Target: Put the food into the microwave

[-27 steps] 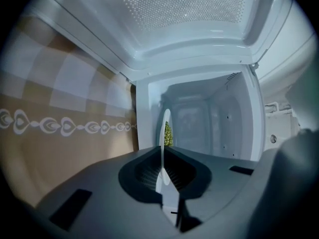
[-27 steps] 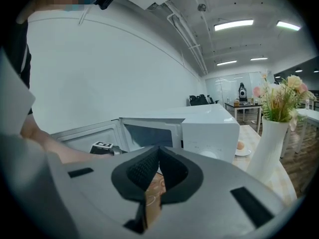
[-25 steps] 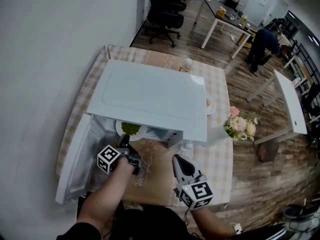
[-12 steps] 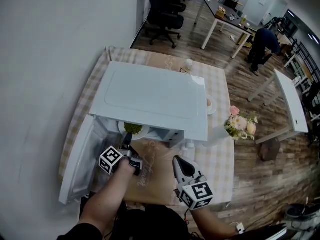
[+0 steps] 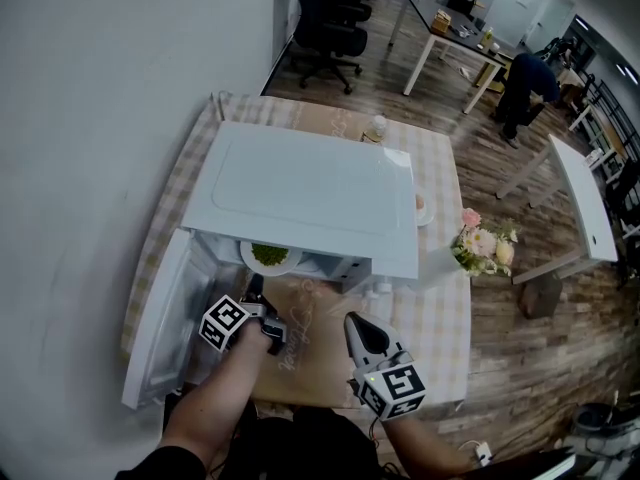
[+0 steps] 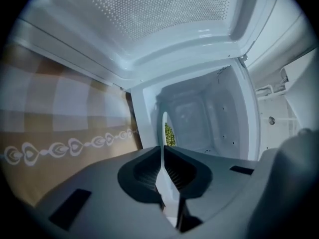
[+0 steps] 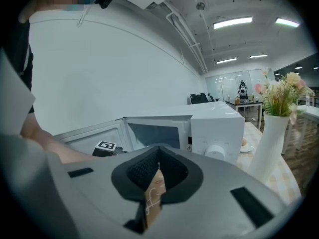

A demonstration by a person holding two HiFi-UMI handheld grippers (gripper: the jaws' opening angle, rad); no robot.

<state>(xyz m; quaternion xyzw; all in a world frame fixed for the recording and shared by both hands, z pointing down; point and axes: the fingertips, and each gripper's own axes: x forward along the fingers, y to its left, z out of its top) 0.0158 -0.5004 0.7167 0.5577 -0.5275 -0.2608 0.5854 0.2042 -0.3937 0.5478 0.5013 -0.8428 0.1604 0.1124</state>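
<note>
Left gripper (image 5: pixel 252 290): jaws closed on the near rim of the round white plate (image 5: pixel 290 265). The left gripper view shows the plate edge-on, its thin rim running between the 2 jaw pads.

Right gripper (image 5: pixel 357 326): jaws pressed together with nothing between them. It hangs above the brown patterned paper mat (image 5: pixel 310 353), well apart from the plate.

Position of the load:
- The plate carries a mound of green food (image 5: pixel 268 255).
- The plate lies at the mouth of the white box-shaped microwave (image 5: pixel 300 193), partly under the front edge of its top.
- The white microwave door (image 5: pixel 155 323) stands swung open to the left of the cavity.
- The microwave rests on a table with a beige checked cloth (image 5: pixel 445 313). A white vase of pink and white flowers (image 5: pixel 480 248) stands near its right front corner.

Change against 1.0 s ago:
- The plate and the left gripper lie slightly farther right along the opening, and a little less of the plate shows below the top's front edge.
- The right gripper holds the same place, jaws unchanged.
</note>
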